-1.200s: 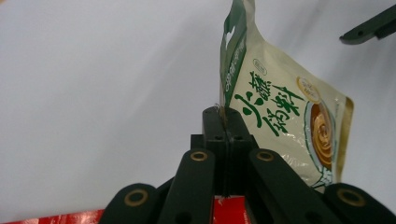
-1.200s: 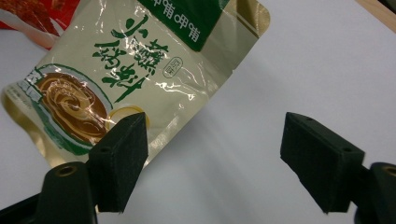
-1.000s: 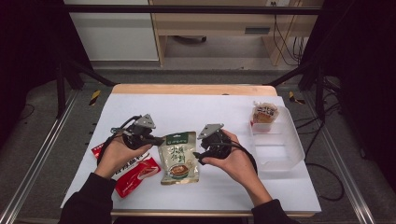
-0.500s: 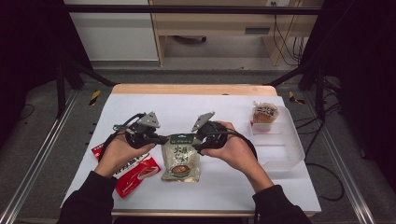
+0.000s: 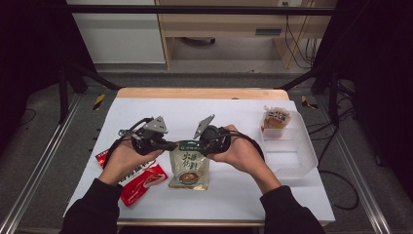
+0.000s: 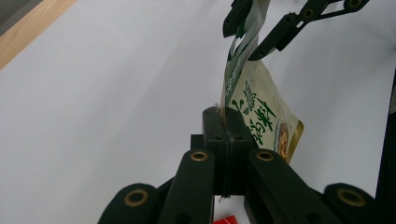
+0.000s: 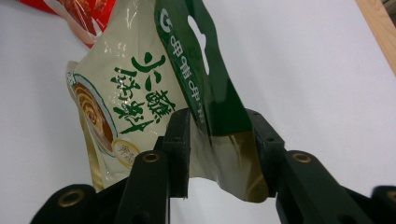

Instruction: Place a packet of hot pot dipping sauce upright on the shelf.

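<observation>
Right claw astride pouch's green top

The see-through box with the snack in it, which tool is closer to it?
Right. The right tool is at the green pouch, on the side toward the clear box; the left tool grips the pouch's far side.

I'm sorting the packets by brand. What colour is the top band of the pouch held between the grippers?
Dark green with white print, above a cream body; the pouch shows best in the right gripper view.
</observation>
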Demonstrator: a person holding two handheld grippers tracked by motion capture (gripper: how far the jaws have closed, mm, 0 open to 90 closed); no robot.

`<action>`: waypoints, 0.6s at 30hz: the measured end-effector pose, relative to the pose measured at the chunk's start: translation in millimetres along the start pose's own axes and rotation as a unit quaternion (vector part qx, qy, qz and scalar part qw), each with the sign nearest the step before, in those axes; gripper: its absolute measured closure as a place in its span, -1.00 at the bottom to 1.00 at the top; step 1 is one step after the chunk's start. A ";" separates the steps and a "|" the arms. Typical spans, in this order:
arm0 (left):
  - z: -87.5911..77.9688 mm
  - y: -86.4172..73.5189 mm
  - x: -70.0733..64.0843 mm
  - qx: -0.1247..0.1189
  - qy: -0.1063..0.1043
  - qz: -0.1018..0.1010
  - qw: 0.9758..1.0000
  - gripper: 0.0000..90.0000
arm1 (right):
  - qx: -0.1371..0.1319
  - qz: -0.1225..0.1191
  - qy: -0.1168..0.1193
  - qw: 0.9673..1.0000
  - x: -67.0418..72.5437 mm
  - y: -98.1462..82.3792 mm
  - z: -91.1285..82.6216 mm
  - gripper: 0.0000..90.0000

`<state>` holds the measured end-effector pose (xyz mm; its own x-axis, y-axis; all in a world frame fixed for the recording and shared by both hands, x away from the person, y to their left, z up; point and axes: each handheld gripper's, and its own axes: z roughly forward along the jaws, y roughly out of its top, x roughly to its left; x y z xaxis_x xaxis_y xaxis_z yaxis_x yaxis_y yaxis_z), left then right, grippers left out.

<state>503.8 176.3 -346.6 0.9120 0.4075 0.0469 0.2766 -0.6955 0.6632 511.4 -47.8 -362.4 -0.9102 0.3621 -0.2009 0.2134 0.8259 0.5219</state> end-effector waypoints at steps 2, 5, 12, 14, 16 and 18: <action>0.0 0.4 -0.2 -0.001 -0.001 0.000 1.000 1.00 | 0.006 -0.006 0.002 1.000 0.2 -0.2 1.1 0.53; -0.3 1.4 0.2 -0.001 -0.002 0.003 1.000 1.00 | 0.008 -0.011 0.005 1.000 0.3 -0.1 2.1 0.58; -1.4 2.4 -0.3 0.001 -0.001 0.005 1.000 1.00 | 0.014 -0.026 0.015 0.999 3.0 2.7 3.3 0.92; -1.4 0.3 0.5 -0.002 -0.002 0.000 1.000 1.00 | 0.014 -0.029 0.018 0.999 3.9 3.6 2.6 0.98; -2.1 -1.6 0.6 -0.006 -0.004 -0.004 1.000 1.00 | 0.014 -0.032 0.021 0.999 4.1 4.6 1.6 0.99; -2.4 -4.3 0.7 -0.013 -0.004 -0.007 1.000 0.99 | 0.013 -0.028 0.020 0.999 5.0 5.6 0.4 1.00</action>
<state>502.6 180.9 -347.7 0.9105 0.4124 0.0312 0.2817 -0.6737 0.6832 508.2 -41.3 -360.8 -0.9341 0.2981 -0.1966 0.1701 0.8556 0.4889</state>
